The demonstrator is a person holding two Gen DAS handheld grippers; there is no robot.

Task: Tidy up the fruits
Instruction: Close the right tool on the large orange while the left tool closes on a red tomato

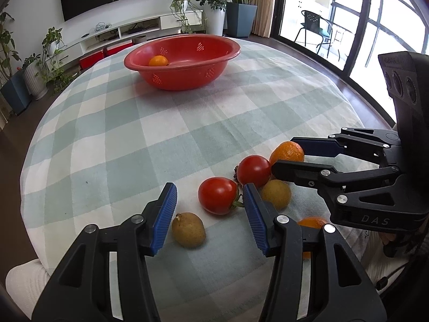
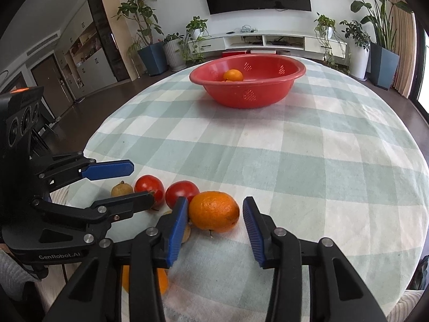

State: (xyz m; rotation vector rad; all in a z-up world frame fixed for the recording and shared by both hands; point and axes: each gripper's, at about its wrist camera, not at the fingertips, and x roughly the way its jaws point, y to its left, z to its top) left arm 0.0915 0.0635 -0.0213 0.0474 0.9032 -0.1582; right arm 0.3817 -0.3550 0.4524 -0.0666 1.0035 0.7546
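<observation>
A round table [image 1: 112, 139] under a soft cloth of pale green and white checks fills both views. Toward the top centre of each frame stands a red plastic bowl [image 1: 185, 80], oval, smooth-walled, with small triangular patches of drain holes; one orange [image 1: 158, 61] lies inside it against the left wall.

In the left wrist view the left claw [image 1: 210, 216], black linkage with ribbed blue pads, rises from the bottom edge. Its jaws stand apart and grasp nothing. A glossy red tomato [image 1: 217, 199] with a green stem lies between the tips, close against the right pad. A dull brownish-green, pear-shaped fruit [image 1: 188, 230] lies just below it near the left pad. A second tomato [image 1: 253, 171] sits up and to the right, and a second brownish fruit [image 1: 276, 193] lies just beyond the right pad.

In the right wrist view the right claw [image 2: 213, 226] comes up from the bottom centre. A large orange with dimpled peel [image 2: 213, 211] sits on the cloth between its tips, against the left pad, with a gap before the right pad; the jaws are not clenched on it. Another orange [image 2: 162, 281] shows partly beneath the claw's left finger, at lower left.
</observation>
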